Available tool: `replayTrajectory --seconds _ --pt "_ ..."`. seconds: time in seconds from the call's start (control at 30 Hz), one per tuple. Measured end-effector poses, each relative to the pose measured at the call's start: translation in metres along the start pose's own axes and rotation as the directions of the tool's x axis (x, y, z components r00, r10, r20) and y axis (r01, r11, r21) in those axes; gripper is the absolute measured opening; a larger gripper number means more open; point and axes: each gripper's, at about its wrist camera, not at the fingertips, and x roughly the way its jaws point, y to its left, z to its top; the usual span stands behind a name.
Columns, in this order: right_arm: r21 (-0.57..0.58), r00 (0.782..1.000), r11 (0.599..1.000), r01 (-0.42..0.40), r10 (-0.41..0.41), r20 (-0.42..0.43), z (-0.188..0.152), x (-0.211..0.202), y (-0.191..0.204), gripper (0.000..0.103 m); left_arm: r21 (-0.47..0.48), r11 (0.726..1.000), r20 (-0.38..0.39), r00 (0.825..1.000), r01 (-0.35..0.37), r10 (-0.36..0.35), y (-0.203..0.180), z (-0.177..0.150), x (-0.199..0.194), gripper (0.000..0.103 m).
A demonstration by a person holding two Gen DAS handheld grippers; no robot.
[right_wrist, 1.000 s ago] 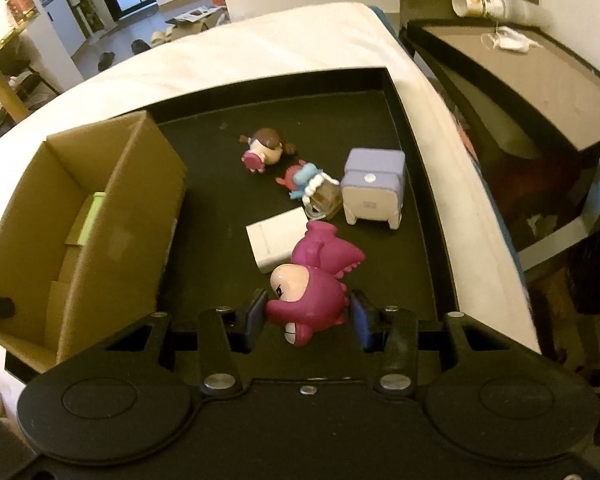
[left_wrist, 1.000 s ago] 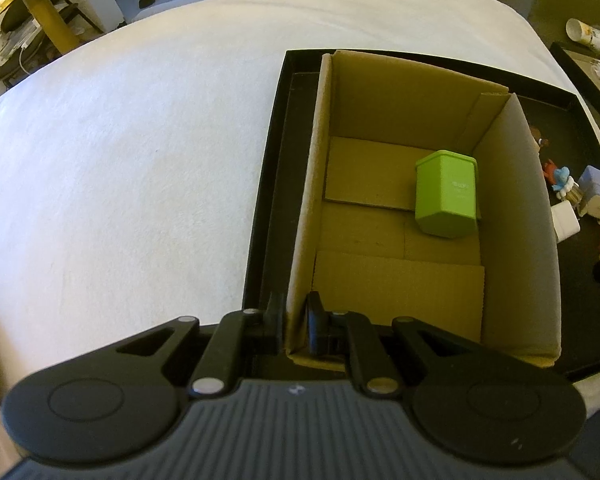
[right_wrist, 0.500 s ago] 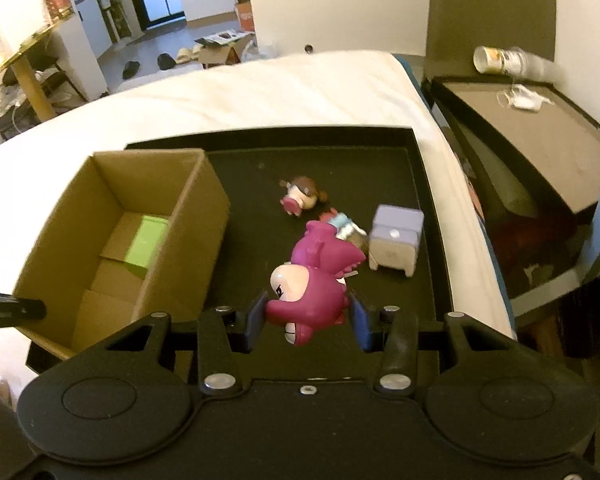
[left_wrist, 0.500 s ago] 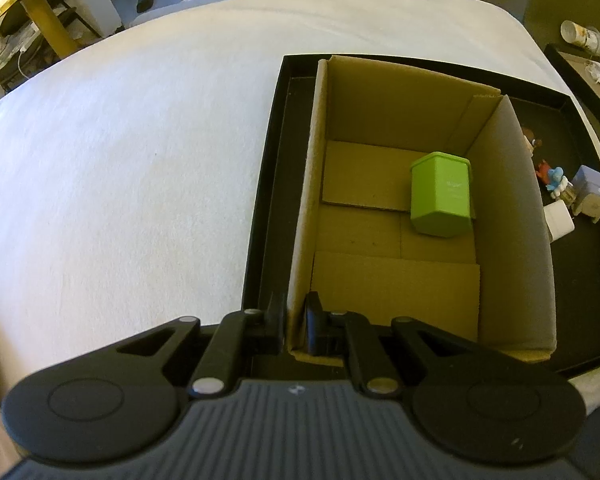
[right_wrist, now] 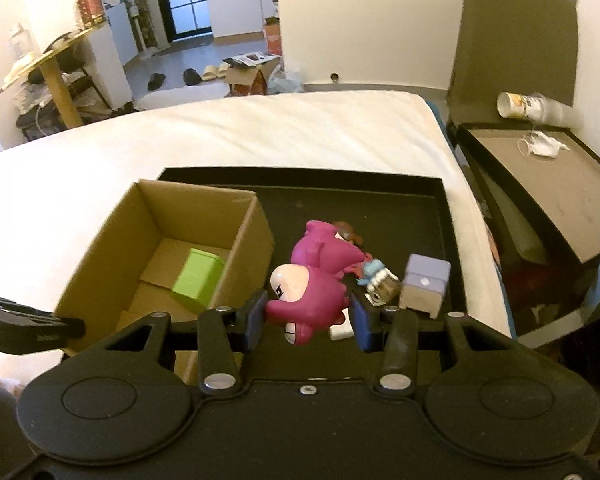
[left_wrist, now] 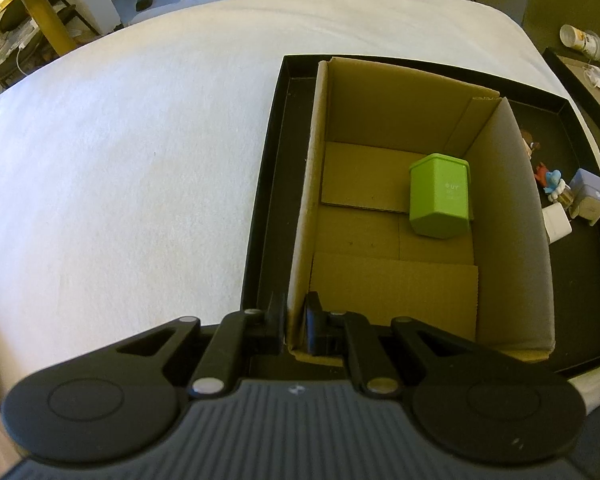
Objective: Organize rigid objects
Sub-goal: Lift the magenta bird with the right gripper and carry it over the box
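Lifted higher, right tool (right_wrist: 307, 318) clamps magenta figure (right_wrist: 312, 284); left tool (left_wrist: 296, 322) pinches cardboard box (left_wrist: 300, 264) wall; green cube (left_wrist: 440, 200) reads "UY".

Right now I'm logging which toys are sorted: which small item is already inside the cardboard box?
The green block. It alone sits on the cardboard box floor; the magenta figure is clamped in the right gripper, and the lilac cube sits on the black tray.

White bed (left_wrist: 140, 152), tipped paper cup (right_wrist: 526, 107), slippers (right_wrist: 214, 71) beyond.
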Motion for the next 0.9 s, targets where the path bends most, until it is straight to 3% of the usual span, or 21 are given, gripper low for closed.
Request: replayTrajectory --seconds 0.9 --pt "-0.108 0.994 0.988 -0.106 0.106 -0.009 0.015 0.016 0.072 0.044 -0.012 0.996 0.006 0.996 0.088 -0.088 0.008 0.001 0.003 0.009"
